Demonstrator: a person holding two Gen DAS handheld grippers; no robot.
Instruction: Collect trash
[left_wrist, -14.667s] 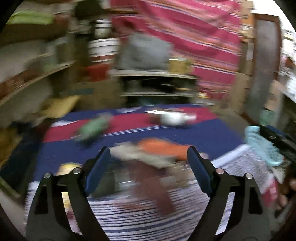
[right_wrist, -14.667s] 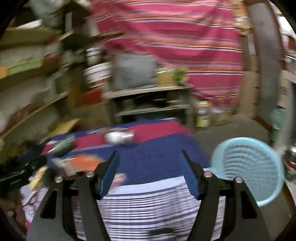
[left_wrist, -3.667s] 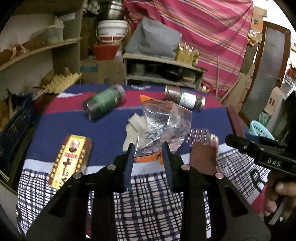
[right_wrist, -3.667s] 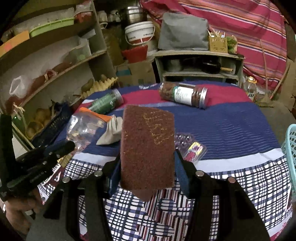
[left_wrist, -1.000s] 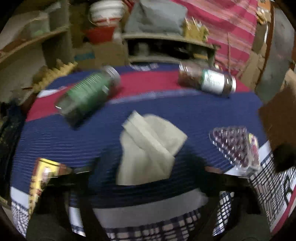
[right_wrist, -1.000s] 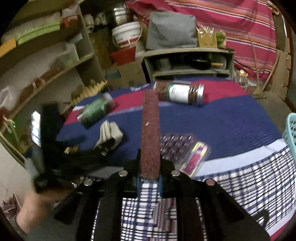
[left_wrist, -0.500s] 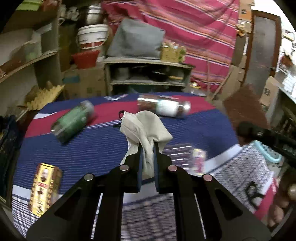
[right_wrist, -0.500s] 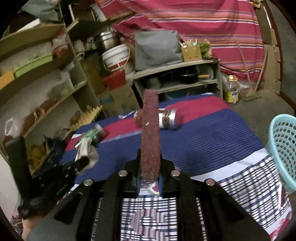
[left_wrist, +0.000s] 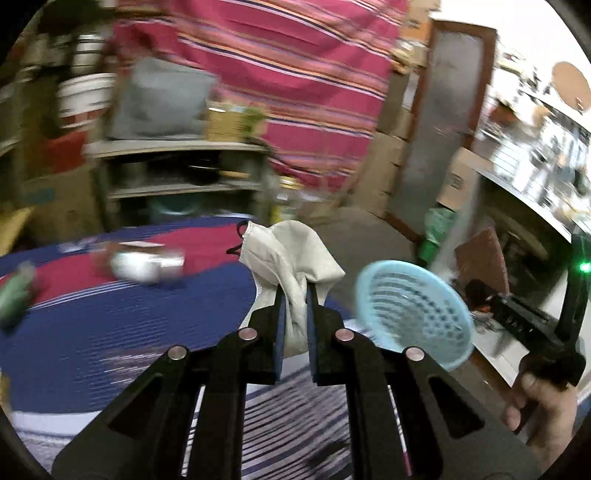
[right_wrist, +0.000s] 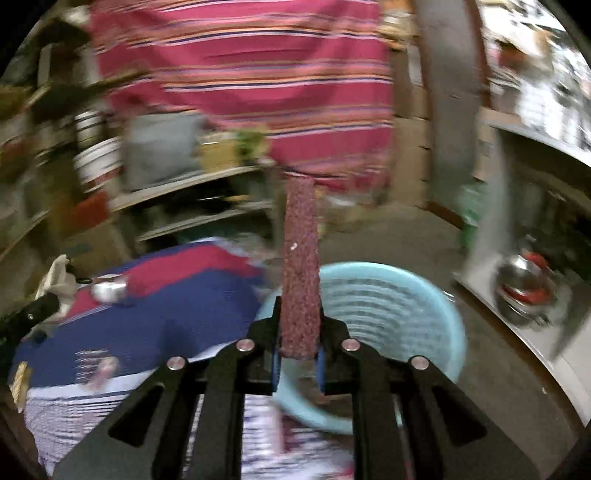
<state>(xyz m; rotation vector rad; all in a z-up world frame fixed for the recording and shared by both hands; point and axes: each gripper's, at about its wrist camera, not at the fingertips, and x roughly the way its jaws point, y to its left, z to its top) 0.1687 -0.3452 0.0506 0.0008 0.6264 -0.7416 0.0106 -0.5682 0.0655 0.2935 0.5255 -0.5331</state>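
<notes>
My left gripper (left_wrist: 293, 295) is shut on a crumpled beige cloth pouch (left_wrist: 291, 254) and holds it above the table's right edge. A light blue plastic basket (left_wrist: 413, 306) stands on the floor just right of it. My right gripper (right_wrist: 298, 314) is shut on a thin maroon scouring pad (right_wrist: 300, 269), held upright in front of the same basket (right_wrist: 388, 306). The right gripper also shows in the left wrist view (left_wrist: 532, 325), with the pad (left_wrist: 480, 254) above it. The left gripper and pouch (right_wrist: 55, 280) show at the left of the right wrist view.
The table with a blue, red and checked cloth (left_wrist: 110, 325) carries a jar lying on its side (left_wrist: 144, 266), a green bottle (left_wrist: 14, 295) and a blister pack (right_wrist: 99, 369). Shelves (left_wrist: 177, 147) stand behind. A steel counter (right_wrist: 535, 332) runs along the right.
Both grippers have swung right, away from the table, with the pouch and the pad in them. The blue basket is now close in front of both.
</notes>
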